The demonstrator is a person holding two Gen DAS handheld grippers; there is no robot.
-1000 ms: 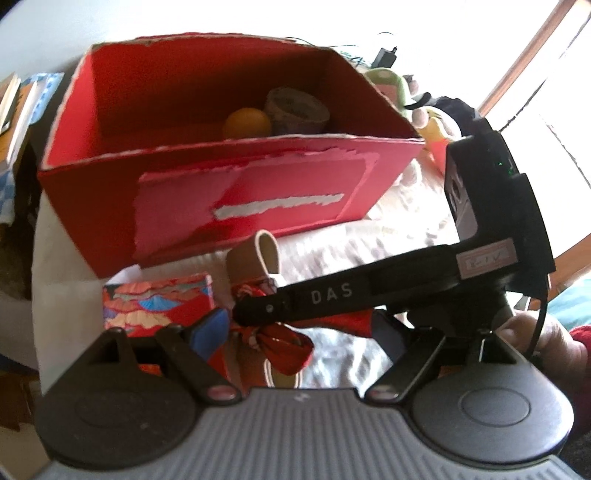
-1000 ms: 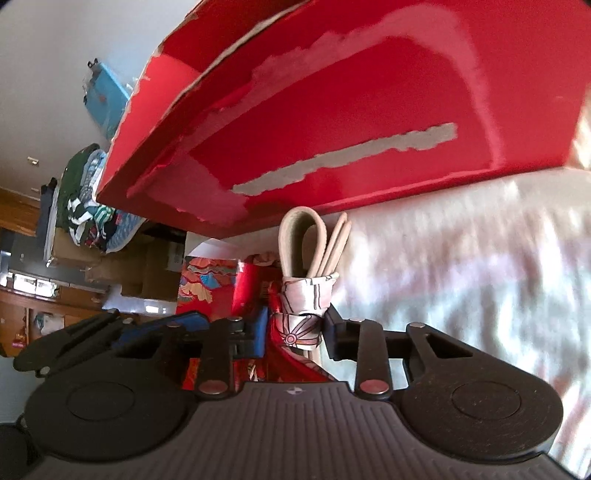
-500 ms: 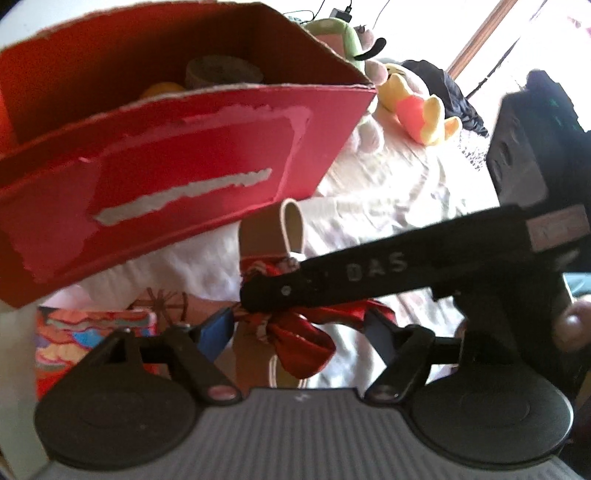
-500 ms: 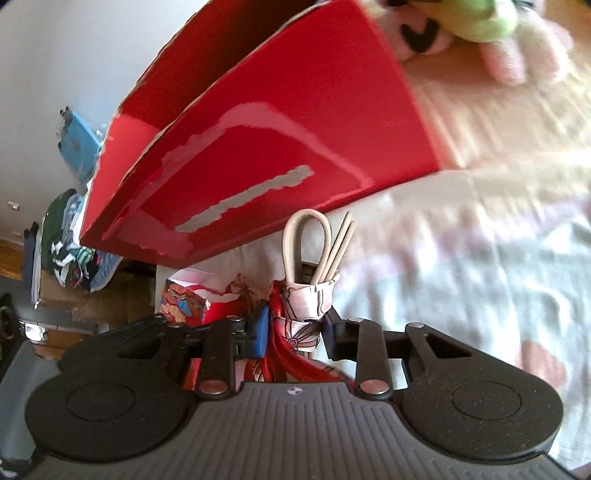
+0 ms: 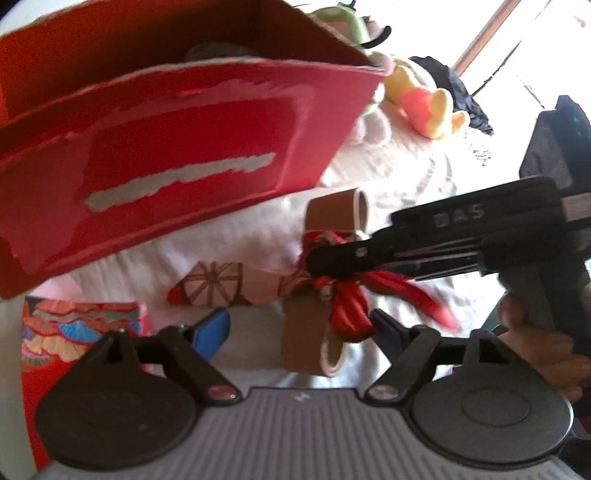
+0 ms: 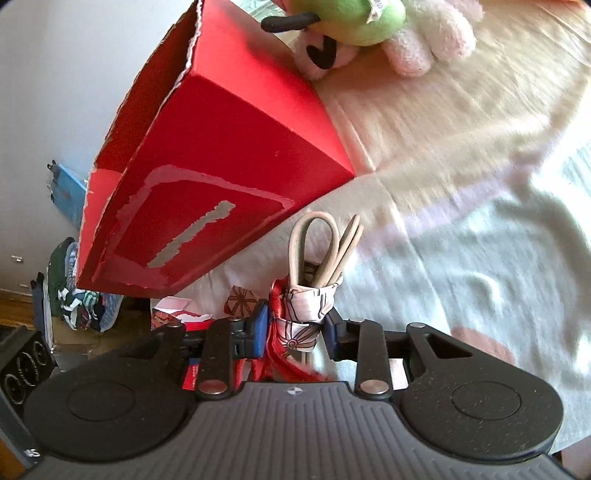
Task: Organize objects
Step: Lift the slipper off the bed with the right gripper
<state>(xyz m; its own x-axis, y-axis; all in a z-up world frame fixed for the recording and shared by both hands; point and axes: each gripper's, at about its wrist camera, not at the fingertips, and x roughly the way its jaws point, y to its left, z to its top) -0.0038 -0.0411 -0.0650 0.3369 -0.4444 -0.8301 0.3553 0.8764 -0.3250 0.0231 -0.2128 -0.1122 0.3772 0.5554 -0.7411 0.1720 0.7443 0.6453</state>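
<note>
Belt bundle [image 6: 314, 295]: one tan strap, folded in loops, bound by one red patterned scarf [image 5: 332, 291]. Looks light, floppy, ends free to swing; best hold is the scarf knot, where the right gripper [image 6: 295, 332] pinches it narrow, lifted above the bedspread [image 6: 461, 184]. Left gripper [image 5: 299, 325] gapes wide just below, gripping nothing. One red box [image 5: 177, 155] beyond the tongs, open-topped. Two plush toys [image 6: 369, 29] farther off.

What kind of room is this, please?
Probably a bedroom at home: soft bedding covers the surface, plush toys lie beside the red box, and clothes are piled by the wall.
</note>
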